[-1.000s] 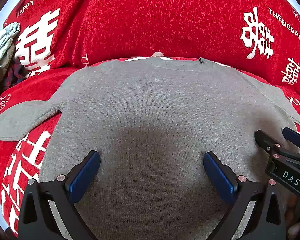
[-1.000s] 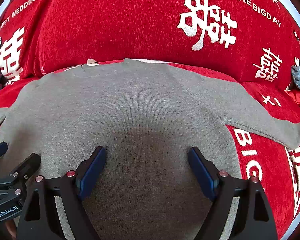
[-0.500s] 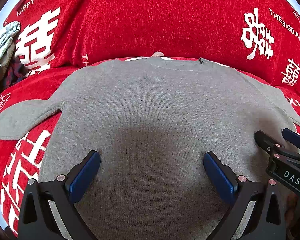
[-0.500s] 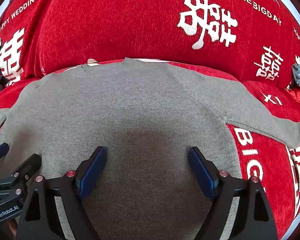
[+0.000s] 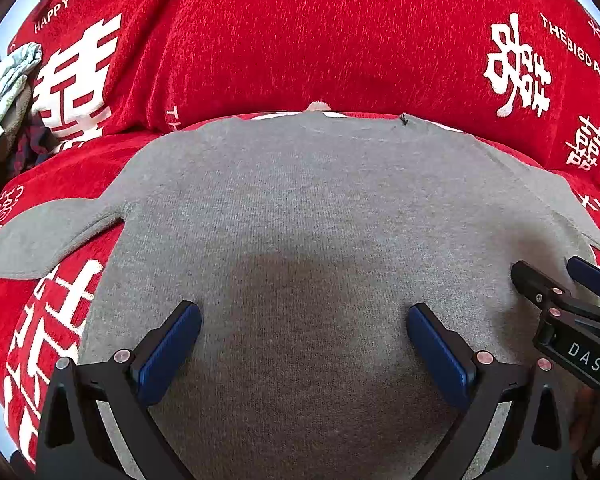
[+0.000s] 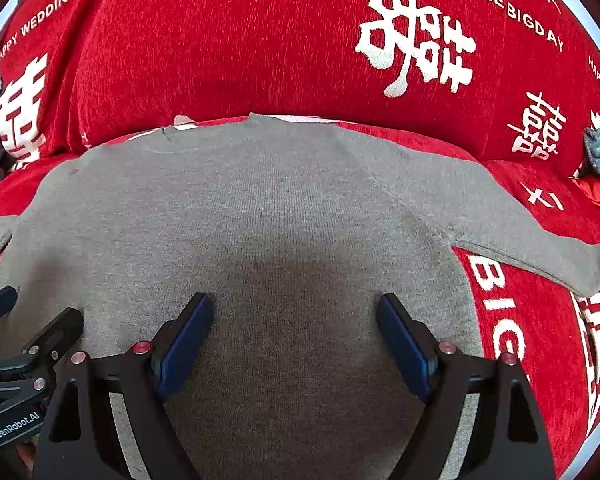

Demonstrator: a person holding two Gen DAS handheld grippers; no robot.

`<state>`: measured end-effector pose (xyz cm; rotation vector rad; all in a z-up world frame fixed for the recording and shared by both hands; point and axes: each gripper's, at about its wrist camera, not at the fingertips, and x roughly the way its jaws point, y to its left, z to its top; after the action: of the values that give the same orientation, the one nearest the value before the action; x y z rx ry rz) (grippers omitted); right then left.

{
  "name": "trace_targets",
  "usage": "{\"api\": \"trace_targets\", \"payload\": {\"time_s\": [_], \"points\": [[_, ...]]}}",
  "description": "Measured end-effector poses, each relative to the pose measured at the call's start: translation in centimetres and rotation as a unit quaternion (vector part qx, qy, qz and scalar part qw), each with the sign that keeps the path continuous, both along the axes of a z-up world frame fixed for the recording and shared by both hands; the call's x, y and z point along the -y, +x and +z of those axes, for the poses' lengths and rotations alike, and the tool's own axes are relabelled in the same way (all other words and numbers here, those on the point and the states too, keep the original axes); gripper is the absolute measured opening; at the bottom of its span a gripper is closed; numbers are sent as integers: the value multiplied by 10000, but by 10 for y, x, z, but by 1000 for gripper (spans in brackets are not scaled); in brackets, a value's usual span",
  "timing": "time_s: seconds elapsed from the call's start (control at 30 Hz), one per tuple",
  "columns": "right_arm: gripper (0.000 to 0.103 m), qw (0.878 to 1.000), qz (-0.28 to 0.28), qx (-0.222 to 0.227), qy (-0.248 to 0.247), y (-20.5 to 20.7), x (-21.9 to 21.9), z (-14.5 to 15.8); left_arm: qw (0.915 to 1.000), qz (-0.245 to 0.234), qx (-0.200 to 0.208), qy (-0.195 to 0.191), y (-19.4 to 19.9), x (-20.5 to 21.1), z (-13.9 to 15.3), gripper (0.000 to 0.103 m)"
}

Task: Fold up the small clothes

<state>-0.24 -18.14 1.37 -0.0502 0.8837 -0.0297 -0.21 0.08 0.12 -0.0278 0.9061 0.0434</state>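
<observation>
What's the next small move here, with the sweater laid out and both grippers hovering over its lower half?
Probably lower both and pinch the fabric. The grey sweater lies flat and unfolded on the red cover, sleeves spread to each side. The left gripper and the right gripper are both open over its body, side by side, holding nothing, so no fold can start until they grip.

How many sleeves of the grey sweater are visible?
2: the left sleeve lies out to the left, the right sleeve out to the right, both flat on the red cover.
</observation>
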Motion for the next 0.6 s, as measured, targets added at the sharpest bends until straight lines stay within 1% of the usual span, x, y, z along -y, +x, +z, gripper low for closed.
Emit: {"api": "trace_targets", "payload": {"time_s": [0.1, 0.33, 0.47, 0.6], "points": [[86, 10000, 5, -75, -33, 3, -1, 1, 10000, -5, -74, -4, 2, -1, 0, 103], [86, 9981, 36, -612, -71, 14, -2, 5, 9989, 39, -461, 4, 10, 0, 1, 103], [86, 9958, 58, -904, -94, 18, -2, 6, 9960, -43, -895, -41, 18, -1, 2, 103], [87, 9938, 7, -1111, -90, 23, -2, 7, 9939, -12, -1100, -43, 22, 1, 2, 103]]}}
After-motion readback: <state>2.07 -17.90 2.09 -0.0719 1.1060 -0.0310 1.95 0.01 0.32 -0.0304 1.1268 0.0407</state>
